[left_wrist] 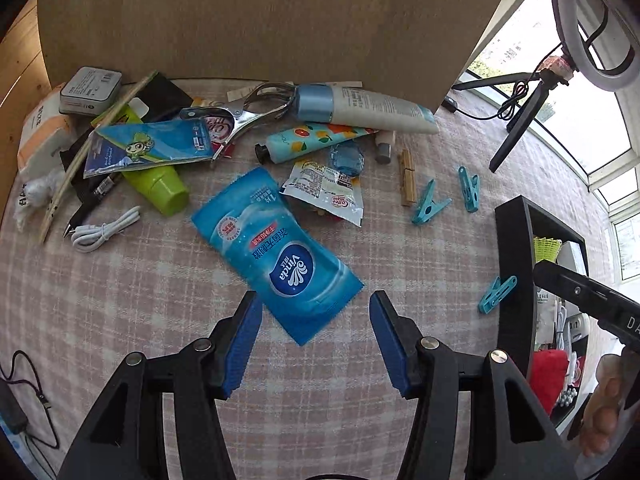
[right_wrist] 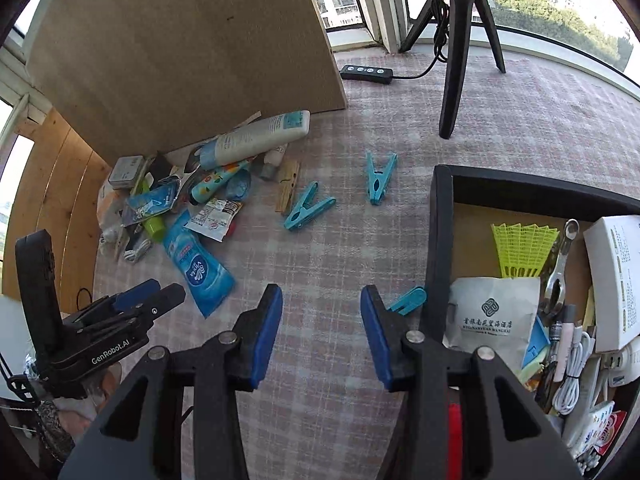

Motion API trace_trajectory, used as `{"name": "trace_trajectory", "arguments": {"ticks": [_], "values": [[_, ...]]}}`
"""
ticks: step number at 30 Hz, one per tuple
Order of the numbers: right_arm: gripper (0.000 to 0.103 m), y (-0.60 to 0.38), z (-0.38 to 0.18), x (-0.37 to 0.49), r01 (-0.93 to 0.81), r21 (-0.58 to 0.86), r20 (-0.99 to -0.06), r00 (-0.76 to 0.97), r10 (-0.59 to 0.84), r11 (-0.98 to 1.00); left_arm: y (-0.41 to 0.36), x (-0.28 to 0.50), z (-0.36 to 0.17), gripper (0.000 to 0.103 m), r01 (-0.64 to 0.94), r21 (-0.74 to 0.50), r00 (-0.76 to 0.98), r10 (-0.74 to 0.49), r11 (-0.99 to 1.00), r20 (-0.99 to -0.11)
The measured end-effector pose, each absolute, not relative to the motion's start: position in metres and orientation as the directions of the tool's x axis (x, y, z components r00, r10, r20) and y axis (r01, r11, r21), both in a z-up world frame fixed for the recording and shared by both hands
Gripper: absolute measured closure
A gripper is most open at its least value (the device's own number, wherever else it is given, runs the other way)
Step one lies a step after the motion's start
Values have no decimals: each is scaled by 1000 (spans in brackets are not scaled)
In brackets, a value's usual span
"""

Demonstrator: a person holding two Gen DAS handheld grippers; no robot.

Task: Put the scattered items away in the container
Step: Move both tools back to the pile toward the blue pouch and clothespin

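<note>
Left gripper [left_wrist: 315, 316]: blue-padded fingers stand apart, nothing clamped; the near corner of the blue Vinda wet-wipe sachet [left_wrist: 276, 256] lies between the tips on the pink checked cloth worktop [left_wrist: 140, 288], contact not clear. Right gripper [right_wrist: 321, 312]: fingers part-open and empty, over bare cloth just left of the black-walled container [right_wrist: 440, 220]. A teal plastic clothes peg [right_wrist: 408, 300] lies against the container's outer wall, just beside the right fingertip.

Container already holds a yellow plastic shuttlecock [right_wrist: 520, 248], white paper packet [right_wrist: 492, 312], white box [right_wrist: 616, 280], white cable [right_wrist: 576, 376], other small bits.

Mid-distance on the cloth: two more teal pegs [right_wrist: 308, 210] [right_wrist: 378, 178], a wooden peg [right_wrist: 288, 186], a white coffee-creamer sachet [left_wrist: 324, 190].

Far, against the upright brown board [left_wrist: 260, 20]: heap with a white tube with blue cap [left_wrist: 360, 106], a fruit-print tube [left_wrist: 312, 140], a metal clamp [left_wrist: 248, 110], a green tube [left_wrist: 160, 184], a small grey tin [left_wrist: 90, 90], a coiled white cable [left_wrist: 106, 230].

Beyond: a black tripod [right_wrist: 456, 40] by the window.
</note>
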State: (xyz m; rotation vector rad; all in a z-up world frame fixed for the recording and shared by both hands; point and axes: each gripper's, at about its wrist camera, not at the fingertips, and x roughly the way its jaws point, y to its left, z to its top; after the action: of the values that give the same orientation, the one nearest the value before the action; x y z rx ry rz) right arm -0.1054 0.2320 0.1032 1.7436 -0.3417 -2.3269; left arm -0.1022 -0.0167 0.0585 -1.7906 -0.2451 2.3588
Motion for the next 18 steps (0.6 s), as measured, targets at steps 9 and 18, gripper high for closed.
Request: {"name": "trace_trajectory", "arguments": {"ticks": [9,18], "values": [[60,187,61,-170,-52,294,-942,-187,-280,-954,-27,-123,33,45,59,-247,-229,228,-967,-946],[60,177,44,-192,-91,229,-963,-169,-212,-969,-18,-136,15,42,100,-222,-202,199,-970,-959]]}}
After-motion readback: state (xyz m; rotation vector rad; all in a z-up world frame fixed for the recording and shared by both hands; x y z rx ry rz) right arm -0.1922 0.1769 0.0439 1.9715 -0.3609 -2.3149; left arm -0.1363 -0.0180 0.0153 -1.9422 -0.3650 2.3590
